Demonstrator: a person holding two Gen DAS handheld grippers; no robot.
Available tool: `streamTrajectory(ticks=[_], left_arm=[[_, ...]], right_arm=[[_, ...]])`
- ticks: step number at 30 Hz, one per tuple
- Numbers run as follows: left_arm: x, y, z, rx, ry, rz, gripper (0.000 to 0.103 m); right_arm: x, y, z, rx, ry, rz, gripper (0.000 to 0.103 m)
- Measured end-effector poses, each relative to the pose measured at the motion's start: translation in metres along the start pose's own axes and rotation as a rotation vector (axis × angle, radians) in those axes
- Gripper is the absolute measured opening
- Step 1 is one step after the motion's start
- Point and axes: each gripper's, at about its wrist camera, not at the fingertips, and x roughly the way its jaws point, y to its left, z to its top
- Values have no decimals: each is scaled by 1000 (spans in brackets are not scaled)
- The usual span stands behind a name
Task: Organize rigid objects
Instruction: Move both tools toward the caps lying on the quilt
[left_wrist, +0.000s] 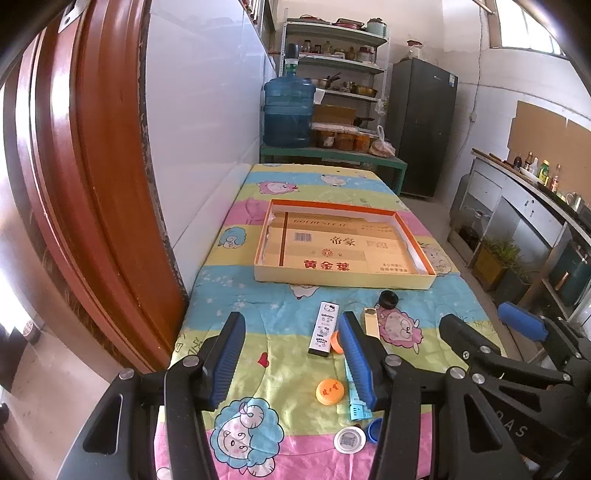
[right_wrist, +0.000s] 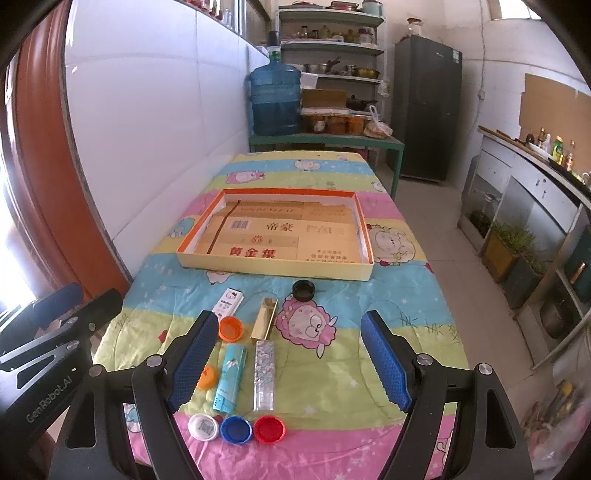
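A shallow orange-rimmed cardboard tray (right_wrist: 364, 225) lies empty mid-table; it also shows in the left wrist view (left_wrist: 421, 254). Before it lie small items: a black cap (right_wrist: 303, 290), a white Hello Kitty lighter (right_wrist: 228, 301), a gold box (right_wrist: 265, 319), a teal lighter (right_wrist: 229, 378), a glittery lighter (right_wrist: 264, 374), orange caps (right_wrist: 231, 328), and white (right_wrist: 202, 426), blue (right_wrist: 235, 429) and red (right_wrist: 270, 429) caps. My right gripper (right_wrist: 290, 363) is open and empty above the lighters. My left gripper (left_wrist: 291, 363) is open and empty above the near left items.
The table has a cartoon-sheep cloth (right_wrist: 369, 332) and stands against a white wall at left. A brown door (left_wrist: 85, 184) is close on the left. A water jug (right_wrist: 275, 98), shelves and a fridge (right_wrist: 426, 107) stand behind. A counter (right_wrist: 535, 184) runs along the right.
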Motion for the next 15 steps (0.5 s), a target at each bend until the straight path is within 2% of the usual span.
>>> streamTrajectory(ticks=[15], left_arm=[[2,-2,1,-2,18,-12,53]], right_arm=[[4,-2,-2,8,9,5,81]])
